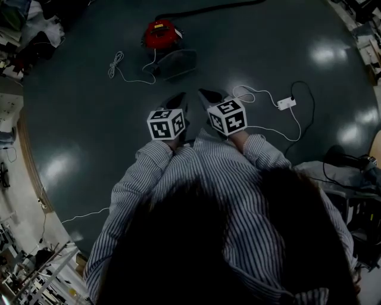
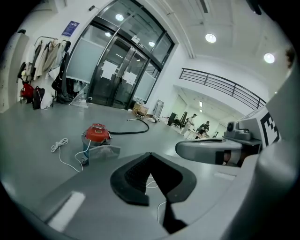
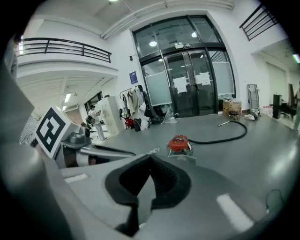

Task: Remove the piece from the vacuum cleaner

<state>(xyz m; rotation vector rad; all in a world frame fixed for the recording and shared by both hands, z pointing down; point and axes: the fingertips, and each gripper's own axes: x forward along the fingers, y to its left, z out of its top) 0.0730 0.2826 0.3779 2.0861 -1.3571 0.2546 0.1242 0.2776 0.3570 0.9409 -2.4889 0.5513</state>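
Red canister vacuum cleaner [image 1: 161, 34] out on the dark glossy floor [image 1: 77, 119], well apart from both tools — black hose [image 1: 208, 9] curling away behind it, pale translucent flat piece [image 1: 178, 62] just beside its base on the right. Loose white coiled cord [image 1: 116, 64] near its other side. Left gripper [image 1: 178, 100] and right gripper [image 1: 208, 95] side by side, close in front of the striped shirt sleeves [image 1: 143, 173], both pointed toward the vacuum cleaner. Jaws clenched together on each — tips meeting, nothing between them. White power strip [image 1: 286, 103] with its cables off to the right on the floor.
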